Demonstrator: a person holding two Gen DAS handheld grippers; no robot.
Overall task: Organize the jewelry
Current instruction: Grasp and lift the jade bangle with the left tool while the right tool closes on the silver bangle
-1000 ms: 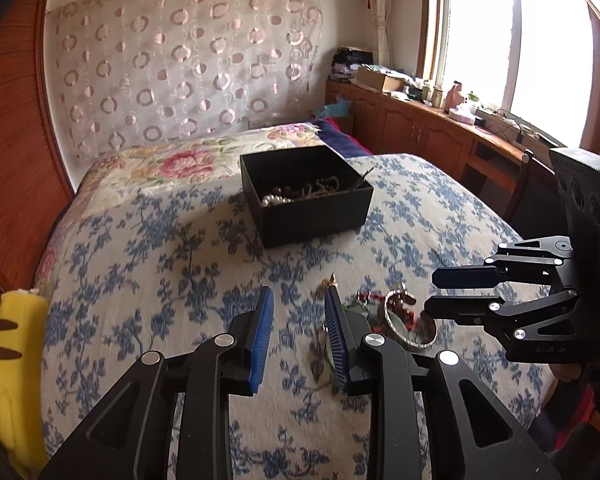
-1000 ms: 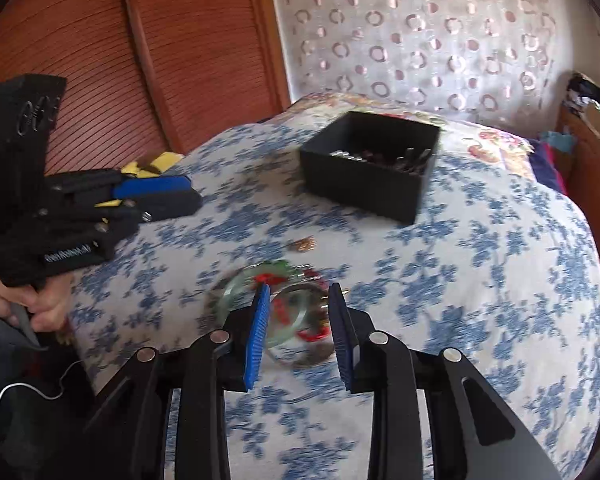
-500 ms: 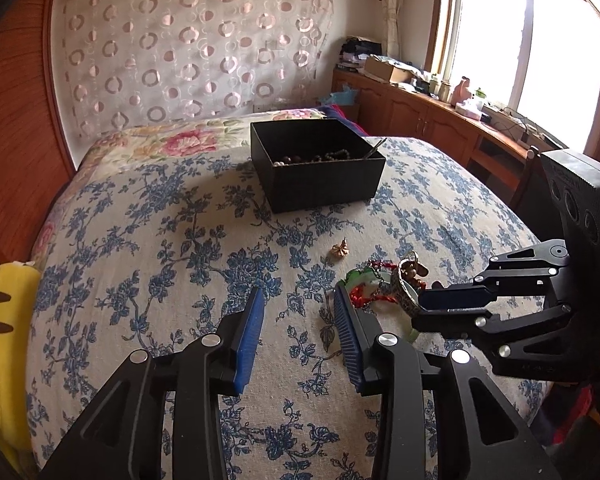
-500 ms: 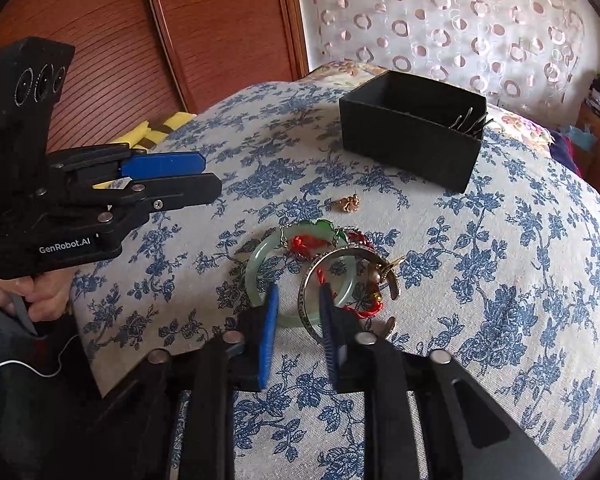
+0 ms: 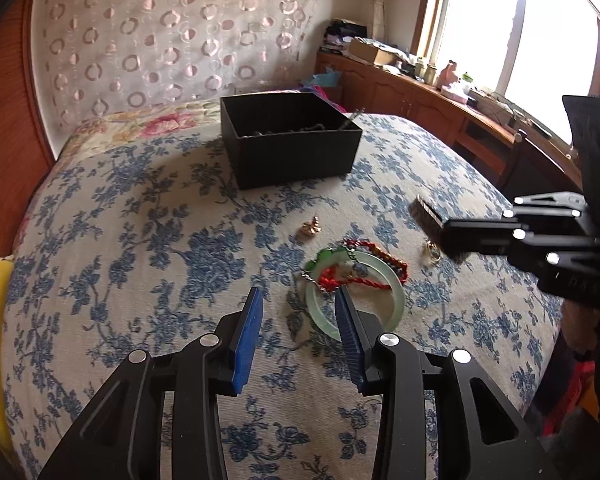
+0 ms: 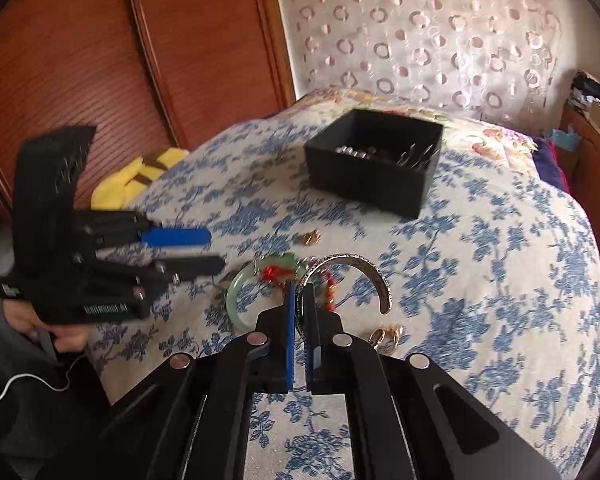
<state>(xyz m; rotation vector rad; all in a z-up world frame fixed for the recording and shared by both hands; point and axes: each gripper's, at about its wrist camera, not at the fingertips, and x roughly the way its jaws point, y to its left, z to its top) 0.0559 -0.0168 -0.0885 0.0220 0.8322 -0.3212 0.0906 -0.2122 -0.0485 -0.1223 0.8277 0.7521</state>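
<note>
1. The right gripper [image 6: 299, 300] is pinched tight on the silver cuff [image 6: 364, 268], likely lifted (blurry).
2. The left gripper [image 5: 298, 312] has just been opening, with nothing between its jaws.
3. The green bangle [image 5: 392, 280] lies on the bed [image 5: 140, 240].

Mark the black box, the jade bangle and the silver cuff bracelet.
black box [image 5: 300, 160]: left wrist view, front wall.
jade bangle [image 5: 396, 296]: left wrist view, right side of ring.
silver cuff bracelet [image 6: 374, 276]: right wrist view, curved band.

The black box [image 5: 296, 148] hides most of its contents behind its near wall. In the right wrist view the left claw [image 6: 204, 252] is motion-blurred, its lettering unreadable.
</note>
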